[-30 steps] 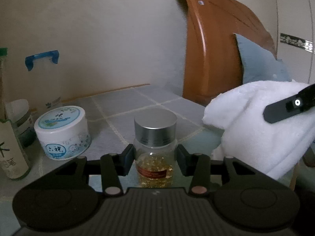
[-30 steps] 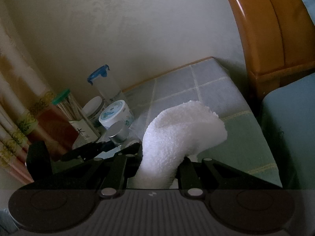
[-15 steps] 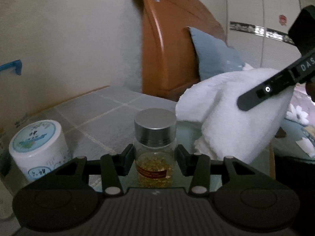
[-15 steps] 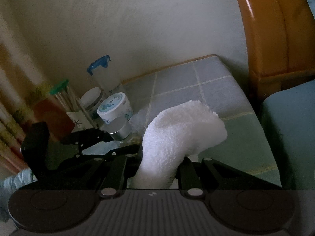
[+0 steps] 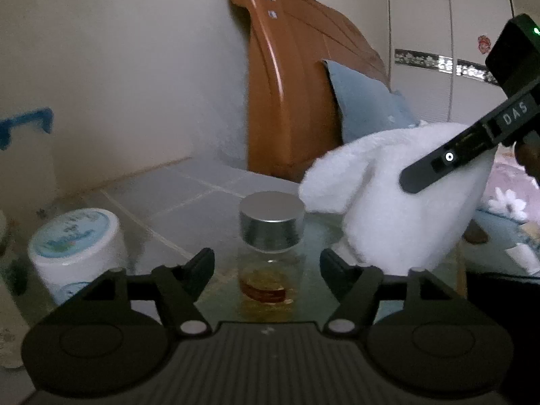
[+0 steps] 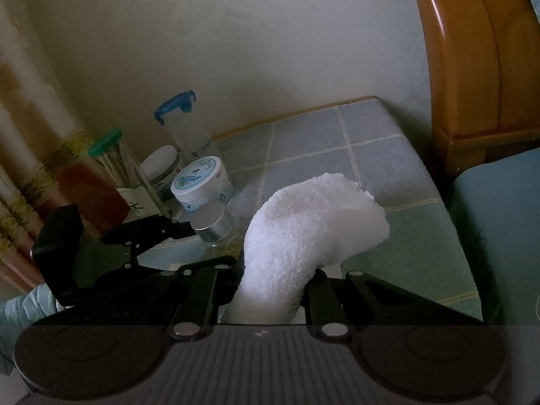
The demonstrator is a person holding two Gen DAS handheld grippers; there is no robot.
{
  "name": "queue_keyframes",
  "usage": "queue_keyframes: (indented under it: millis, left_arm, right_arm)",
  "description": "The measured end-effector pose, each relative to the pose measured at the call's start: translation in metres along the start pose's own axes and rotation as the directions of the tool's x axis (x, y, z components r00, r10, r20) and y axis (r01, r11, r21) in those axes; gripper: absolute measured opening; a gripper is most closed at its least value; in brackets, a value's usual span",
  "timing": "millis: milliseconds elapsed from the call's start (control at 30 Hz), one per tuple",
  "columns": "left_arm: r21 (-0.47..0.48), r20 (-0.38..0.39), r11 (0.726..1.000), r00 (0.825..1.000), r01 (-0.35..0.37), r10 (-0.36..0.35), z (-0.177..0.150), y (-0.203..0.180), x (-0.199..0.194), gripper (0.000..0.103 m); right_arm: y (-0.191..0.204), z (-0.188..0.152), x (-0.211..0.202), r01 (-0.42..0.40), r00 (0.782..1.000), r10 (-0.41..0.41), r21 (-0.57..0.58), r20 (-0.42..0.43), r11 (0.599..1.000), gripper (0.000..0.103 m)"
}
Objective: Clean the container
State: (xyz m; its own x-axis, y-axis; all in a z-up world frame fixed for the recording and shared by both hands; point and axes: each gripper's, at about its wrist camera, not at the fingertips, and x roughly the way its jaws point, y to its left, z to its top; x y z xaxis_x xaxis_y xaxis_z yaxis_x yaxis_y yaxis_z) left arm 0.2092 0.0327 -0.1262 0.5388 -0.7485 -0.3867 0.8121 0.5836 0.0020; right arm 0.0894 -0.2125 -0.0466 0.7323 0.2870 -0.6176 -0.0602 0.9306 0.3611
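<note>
A small clear bottle (image 5: 271,222) with a silver lid and golden contents stands on the glass-topped table (image 5: 202,195). It sits between the fingers of my left gripper (image 5: 266,263), whose jaws are opening; the pads stand apart from its sides. My right gripper (image 6: 276,270) is shut on a rolled white towel (image 6: 314,216), which sticks up and bends over. In the left wrist view the towel (image 5: 398,202) hangs just right of the bottle, not touching it. The right wrist view shows the bottle (image 6: 212,221) left of the towel.
A white round jar (image 5: 77,249) stands left of the bottle. Behind it are a tall container with a blue clip lid (image 6: 184,125), a green-capped stick holder (image 6: 111,158) and another jar. A wooden headboard (image 5: 287,84) and blue pillow (image 5: 364,101) border the table's right.
My left gripper's jaws have spread off the bottle, which they held shut half a second ago. The left view has swung a little. The right gripper still holds the towel in place.
</note>
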Motion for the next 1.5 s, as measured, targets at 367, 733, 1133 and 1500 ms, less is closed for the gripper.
queue_keyframes:
  millis: [367,733,1133,1500]
  left_arm:
    - [0.040,0.040,0.999,0.999,-0.031,0.029,-0.003,-0.005,-0.001,0.075]
    - [0.071,-0.090,0.997,0.996,0.008,-0.002,-0.003,-0.007,0.008,0.078]
    - [0.005,-0.209,0.999,0.976,0.054,-0.051,-0.009,0.011,0.028,0.078]
    - [0.009,-0.250,0.998,0.967,0.057,-0.053,-0.006,0.007,0.038,0.094]
  right_arm:
    - [-0.006,-0.007,-0.004,-0.005,1.000,0.005,0.016,0.003,1.000,0.016]
    - [-0.002,-0.006,-0.005,-0.013,1.000,0.013,0.011,0.009,1.000,0.017]
    - [-0.001,-0.008,-0.004,-0.016,1.000,0.016,0.017,0.008,1.000,0.017]
    - [-0.002,-0.006,-0.004,-0.022,1.000,0.022,0.017,0.006,1.000,0.018]
